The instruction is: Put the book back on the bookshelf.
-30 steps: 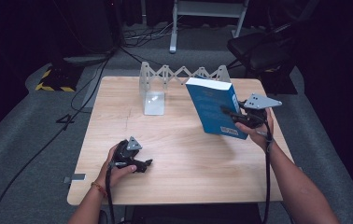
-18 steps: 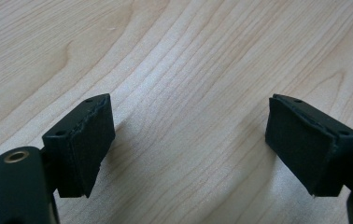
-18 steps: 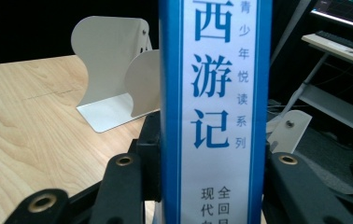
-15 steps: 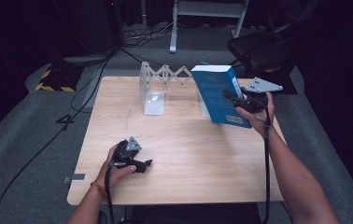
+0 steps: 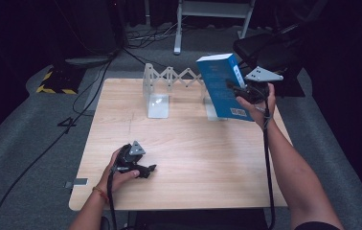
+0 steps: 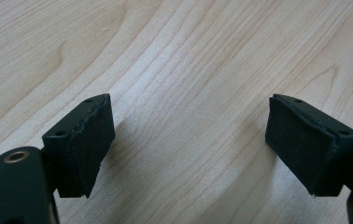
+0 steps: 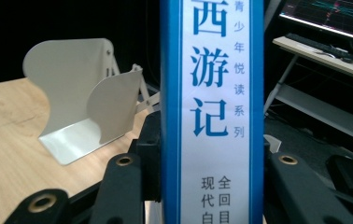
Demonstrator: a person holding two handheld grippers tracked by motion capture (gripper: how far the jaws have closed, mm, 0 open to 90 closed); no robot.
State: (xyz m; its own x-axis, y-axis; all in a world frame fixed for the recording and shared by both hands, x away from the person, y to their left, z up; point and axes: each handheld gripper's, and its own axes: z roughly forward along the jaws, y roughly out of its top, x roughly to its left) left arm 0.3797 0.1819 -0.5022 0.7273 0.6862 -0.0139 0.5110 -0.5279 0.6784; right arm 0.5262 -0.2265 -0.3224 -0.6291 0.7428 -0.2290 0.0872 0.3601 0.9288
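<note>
I'm carrying the blue book (image 5: pixel 220 86), clamped in my right gripper (image 5: pixel 240 91), farther back toward the bookend rack (image 5: pixel 169 81), likely shelving it, while my left gripper (image 5: pixel 145 168) is idling spread apart on the table (image 5: pixel 193 158).

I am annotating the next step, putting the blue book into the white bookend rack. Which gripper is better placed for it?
Right. The right gripper already clamps the blue book just above the expandable bookend rack. The left gripper rests open on the wooden table, far from it.

I see a blue book (image 5: pixel 222 86) with a white spine label printed in blue characters, a white accordion book rack (image 5: pixel 162 88), and a light wood-grain table (image 5: pixel 193 158).
</note>
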